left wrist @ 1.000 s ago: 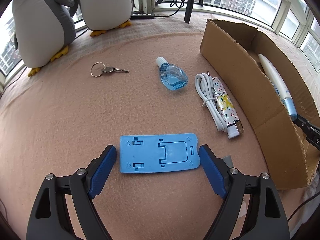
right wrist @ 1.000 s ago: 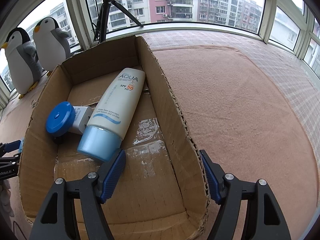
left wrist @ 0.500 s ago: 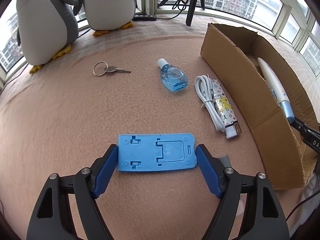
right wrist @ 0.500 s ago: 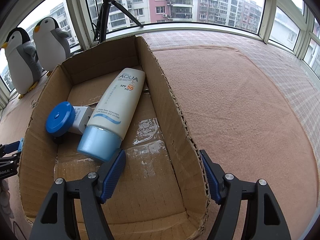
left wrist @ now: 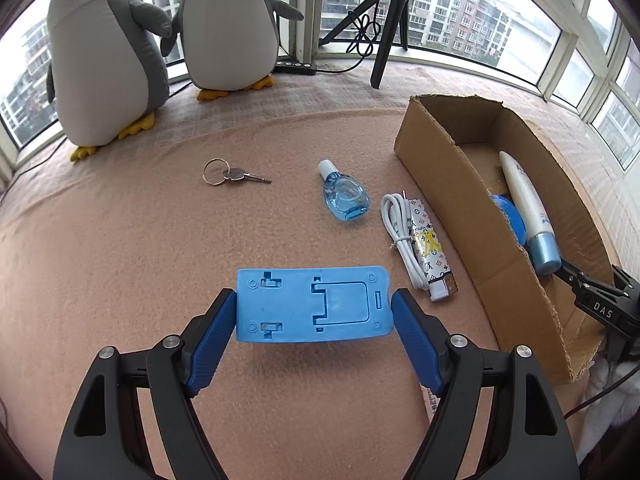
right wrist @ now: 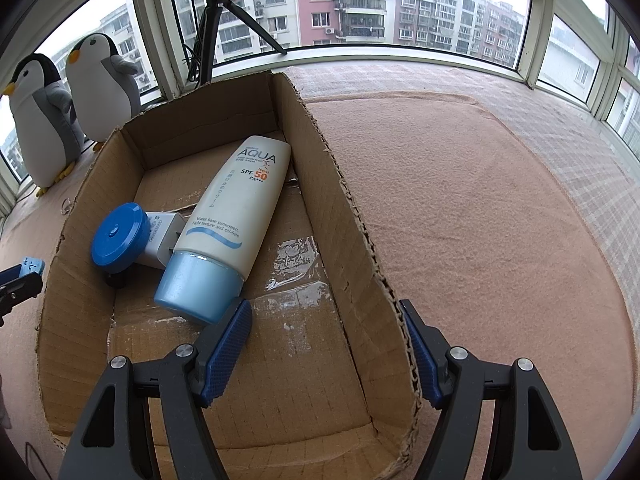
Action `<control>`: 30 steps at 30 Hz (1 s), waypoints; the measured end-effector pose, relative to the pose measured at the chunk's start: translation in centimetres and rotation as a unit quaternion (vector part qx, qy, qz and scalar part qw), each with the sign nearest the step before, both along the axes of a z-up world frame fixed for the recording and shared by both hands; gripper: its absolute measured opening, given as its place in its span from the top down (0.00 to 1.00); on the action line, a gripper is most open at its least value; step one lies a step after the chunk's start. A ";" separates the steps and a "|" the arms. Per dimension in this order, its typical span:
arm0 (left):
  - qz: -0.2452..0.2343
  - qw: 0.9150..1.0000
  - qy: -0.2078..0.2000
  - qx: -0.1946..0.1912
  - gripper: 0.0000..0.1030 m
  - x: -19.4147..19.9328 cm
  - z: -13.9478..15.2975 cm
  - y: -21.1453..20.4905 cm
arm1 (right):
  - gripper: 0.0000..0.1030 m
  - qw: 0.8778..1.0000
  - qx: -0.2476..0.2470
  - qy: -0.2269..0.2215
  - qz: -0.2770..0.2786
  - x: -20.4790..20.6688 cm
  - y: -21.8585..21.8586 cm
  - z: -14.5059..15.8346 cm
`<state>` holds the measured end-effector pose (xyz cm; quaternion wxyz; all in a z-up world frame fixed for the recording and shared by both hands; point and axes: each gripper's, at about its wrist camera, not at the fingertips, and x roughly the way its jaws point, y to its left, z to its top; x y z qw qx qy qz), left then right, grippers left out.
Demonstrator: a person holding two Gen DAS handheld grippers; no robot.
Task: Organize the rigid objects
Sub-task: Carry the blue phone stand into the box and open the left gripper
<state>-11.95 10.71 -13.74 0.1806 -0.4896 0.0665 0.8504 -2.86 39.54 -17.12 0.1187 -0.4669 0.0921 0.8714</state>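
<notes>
A flat blue plastic stand (left wrist: pixel 312 304) hangs a little above the pink blanket, casting a shadow beneath it, with my left gripper (left wrist: pixel 312 320) shut on its two short ends. On the blanket beyond lie a key on a ring (left wrist: pixel 236 176), a small blue bottle (left wrist: pixel 344 196), a coiled white cable (left wrist: pixel 400 232) and a patterned stick (left wrist: pixel 430 248). The cardboard box (right wrist: pixel 344 232) holds a sunscreen tube (right wrist: pixel 240 212), a blue-lidded jar (right wrist: pixel 118 236) and a white charger (right wrist: pixel 164 236). My right gripper (right wrist: pixel 324 348) stands open, astride the box's right wall.
Two plush penguins (left wrist: pixel 108 60) and a black tripod (left wrist: pixel 384 28) stand by the windows at the back. The box (left wrist: pixel 452 168) lies to the right of the loose items, with the right gripper's body (left wrist: pixel 592 296) at its near end.
My left gripper has shut on the blue stand and raised it off the blanket, the view rising with it. The right gripper has not moved.
</notes>
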 end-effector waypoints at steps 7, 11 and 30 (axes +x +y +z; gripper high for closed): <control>-0.024 0.999 0.026 0.027 0.24 -1.1 3.3 3.0 | 0.33 1.000 0.000 0.000 0.000 -0.1 0.0 0.0; -0.046 0.998 0.036 0.037 0.24 -1.6 4.3 6.0 | 0.33 1.000 0.000 0.000 0.000 -0.1 0.0 0.0; -0.100 0.994 0.021 0.040 0.24 -1.8 3.8 13.7 | 0.33 1.000 0.000 0.000 0.000 -0.1 -0.1 0.0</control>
